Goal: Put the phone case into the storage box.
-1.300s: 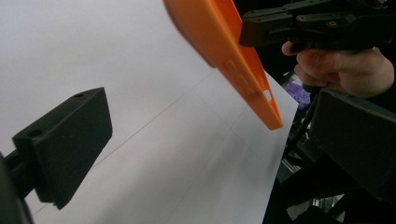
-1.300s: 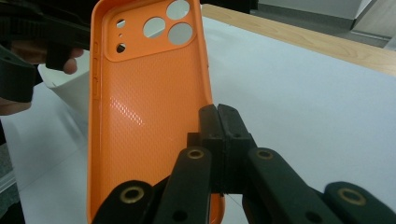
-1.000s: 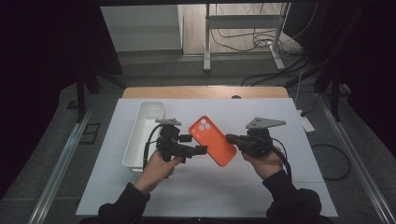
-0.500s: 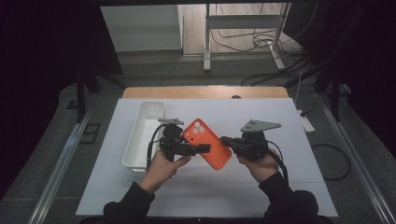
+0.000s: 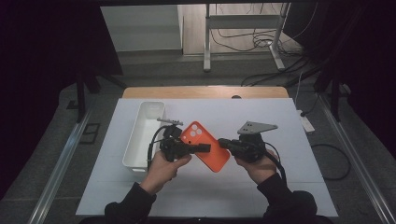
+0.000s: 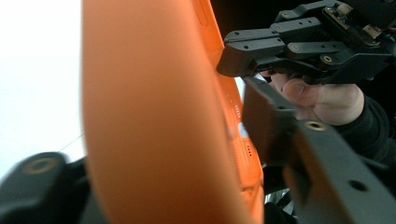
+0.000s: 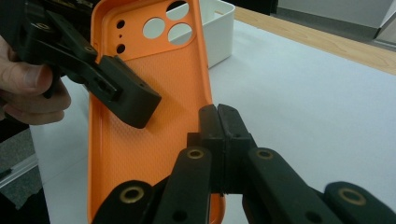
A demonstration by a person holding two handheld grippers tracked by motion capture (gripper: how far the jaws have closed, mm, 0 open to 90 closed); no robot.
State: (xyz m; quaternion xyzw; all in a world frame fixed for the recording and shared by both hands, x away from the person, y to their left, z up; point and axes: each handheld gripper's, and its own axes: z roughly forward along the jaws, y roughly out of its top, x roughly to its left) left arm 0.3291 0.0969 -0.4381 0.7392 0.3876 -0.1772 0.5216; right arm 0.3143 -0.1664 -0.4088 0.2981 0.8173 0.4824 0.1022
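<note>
1. The orange phone case (image 5: 206, 146) is up off the white counter (image 5: 280, 186), held between the two tools.
2. The right tool (image 5: 223, 143) pinches the case's long side edge. In the right gripper view its two jaws are pressed close together on the thin orange rim (image 7: 205, 100).
3. The left tool (image 5: 201, 149) comes at the case from the other side. Its jaws have just been closing, with the case between them.
4. In the right gripper view one left jaw lies across the inside of the case. In the left gripper view the other jaw sits low behind the orange back (image 6: 154, 116). I cannot tell if both jaws press on the case yet.
5. The camera holes (image 7: 170, 27) of the case are at the end far from the right tool.
6. A white bin (image 5: 143, 132) sits on the counter just past the left tool, on the side away from the right tool.
7. A hand (image 5: 163, 169) holds the left tool, and another hand (image 5: 258, 168) holds the right tool.
</note>
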